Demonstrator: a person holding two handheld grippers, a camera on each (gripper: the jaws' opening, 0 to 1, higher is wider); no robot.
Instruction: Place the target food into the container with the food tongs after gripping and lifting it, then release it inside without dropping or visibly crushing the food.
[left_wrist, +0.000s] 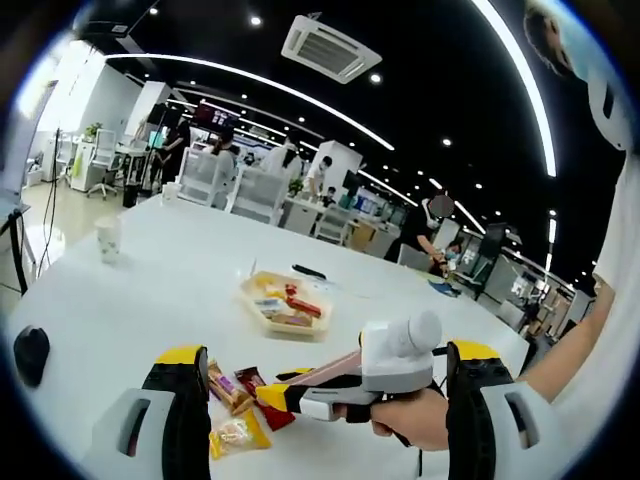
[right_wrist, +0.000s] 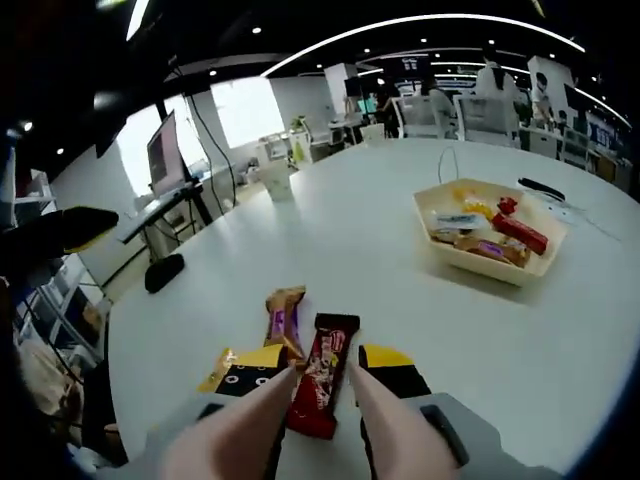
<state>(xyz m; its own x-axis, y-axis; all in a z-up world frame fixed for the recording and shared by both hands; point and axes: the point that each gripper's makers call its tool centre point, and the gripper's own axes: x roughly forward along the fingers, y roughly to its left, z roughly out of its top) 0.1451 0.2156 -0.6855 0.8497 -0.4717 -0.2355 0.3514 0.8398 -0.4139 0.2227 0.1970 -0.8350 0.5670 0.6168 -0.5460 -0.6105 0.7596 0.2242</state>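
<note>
Right gripper (right_wrist: 322, 392) holding pink food tongs (right_wrist: 300, 425), tips spread either side of red snack bar (right_wrist: 320, 385) near desk (right_wrist: 350, 250) edge; purple bar (right_wrist: 283, 320) beside; container (right_wrist: 490, 240) well apart; left gripper (left_wrist: 330, 400) jaws spread.

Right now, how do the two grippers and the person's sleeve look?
Both the left gripper and right gripper have grey bodies, black jaws and yellow tips. Pink food tongs sit in the right one. The sleeve is white.
</note>
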